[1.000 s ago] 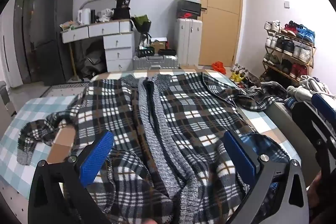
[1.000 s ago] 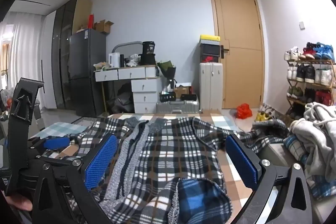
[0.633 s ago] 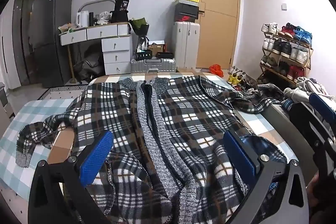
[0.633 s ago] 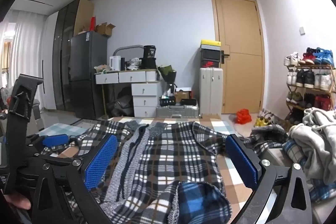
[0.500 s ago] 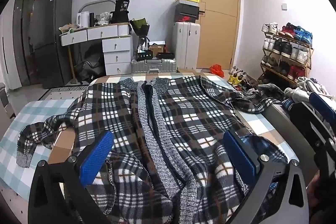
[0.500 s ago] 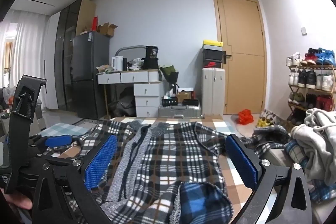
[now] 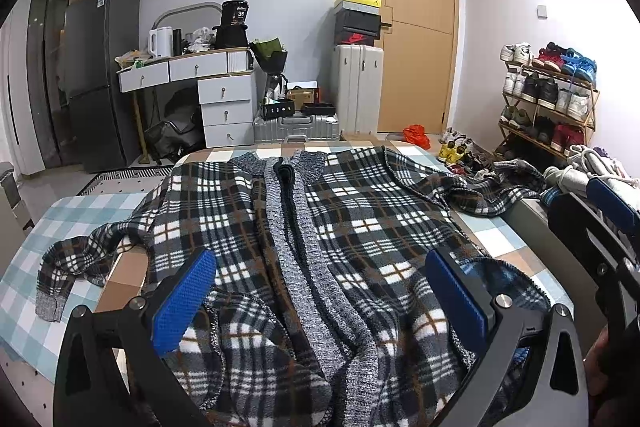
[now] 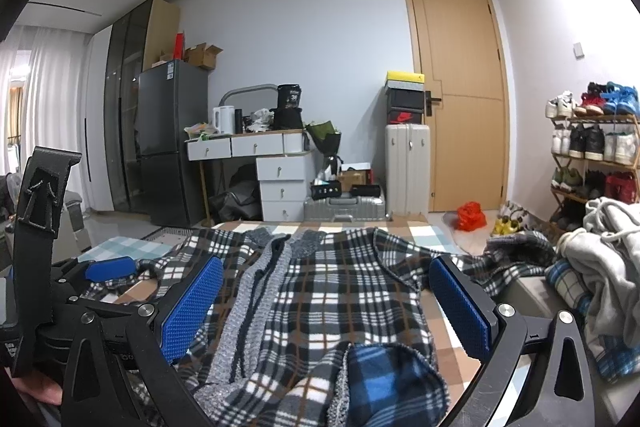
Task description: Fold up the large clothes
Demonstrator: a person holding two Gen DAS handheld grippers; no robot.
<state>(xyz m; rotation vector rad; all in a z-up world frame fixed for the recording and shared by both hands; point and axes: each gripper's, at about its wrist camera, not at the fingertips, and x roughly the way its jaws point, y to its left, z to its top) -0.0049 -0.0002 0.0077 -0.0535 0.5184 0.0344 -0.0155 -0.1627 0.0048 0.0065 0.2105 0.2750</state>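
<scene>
A large black, white and brown plaid cardigan (image 7: 320, 227) with a grey knit front band lies spread front-up on the checked table (image 7: 72, 215), collar away from me. Its left sleeve (image 7: 76, 263) lies bent on the table and its right sleeve (image 7: 492, 191) trails off the right edge. My left gripper (image 7: 320, 291) is open and empty above the rumpled near hem. My right gripper (image 8: 324, 299) is open and empty above the cardigan (image 8: 340, 299) near its turned-up blue-lined corner (image 8: 392, 379). The left gripper also shows at the left of the right wrist view (image 8: 108, 267).
A pile of clothes (image 8: 600, 275) lies to the right of the table. Beyond the table stand a white drawer desk (image 7: 216, 95), a fridge (image 7: 96, 75), suitcases (image 7: 356, 87), a door (image 7: 416, 27) and a shoe rack (image 7: 552, 99).
Both grippers have lifted and pulled back slightly, so more of the cardigan and room shows. Both stay open and empty. The cardigan has not moved.
</scene>
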